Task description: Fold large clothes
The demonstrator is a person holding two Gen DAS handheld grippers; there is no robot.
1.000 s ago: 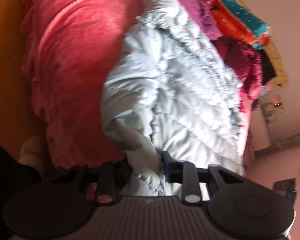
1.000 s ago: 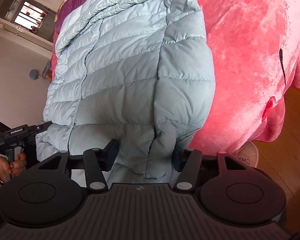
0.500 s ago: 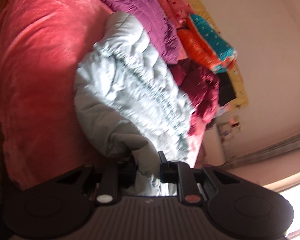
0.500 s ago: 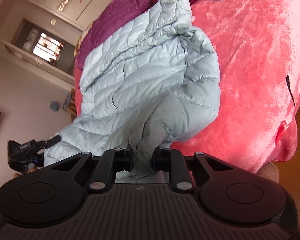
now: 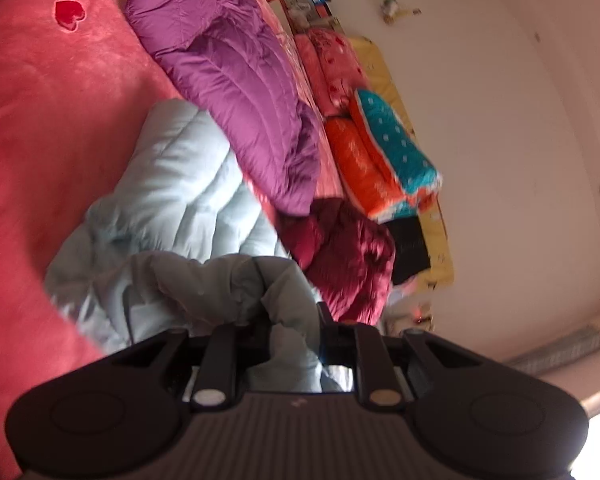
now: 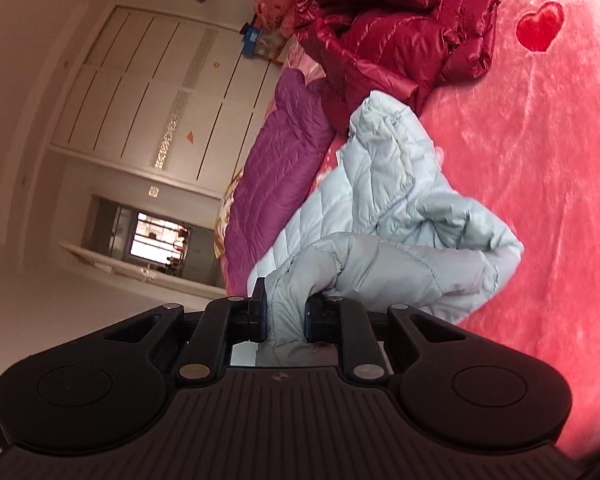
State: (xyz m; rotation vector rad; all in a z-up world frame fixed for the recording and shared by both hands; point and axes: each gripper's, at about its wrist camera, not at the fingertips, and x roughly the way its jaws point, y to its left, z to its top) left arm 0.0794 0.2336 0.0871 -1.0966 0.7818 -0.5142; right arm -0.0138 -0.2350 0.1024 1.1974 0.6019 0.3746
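Observation:
A pale blue quilted down jacket [image 5: 180, 204] lies on the pink plush bed cover [image 5: 40, 128]; it also shows in the right wrist view [image 6: 384, 200]. My left gripper [image 5: 294, 332] is shut on a bunched edge of the jacket and holds it raised over the rest. My right gripper [image 6: 285, 312] is shut on another bunched edge of the jacket, which folds back over itself toward the pink cover [image 6: 540, 160].
A purple down jacket [image 5: 236, 80] lies beside the blue one, and a dark red jacket [image 5: 344, 256] is bunched behind it. Folded orange and teal quilts [image 5: 384, 152] are stacked by the wall. A wardrobe [image 6: 152, 92] and doorway stand beyond the bed.
Both grippers closed on the jacket's near edge, then lifted it and carried it forward over the bed. The jacket now doubles over itself and the views swing toward the room's far side.

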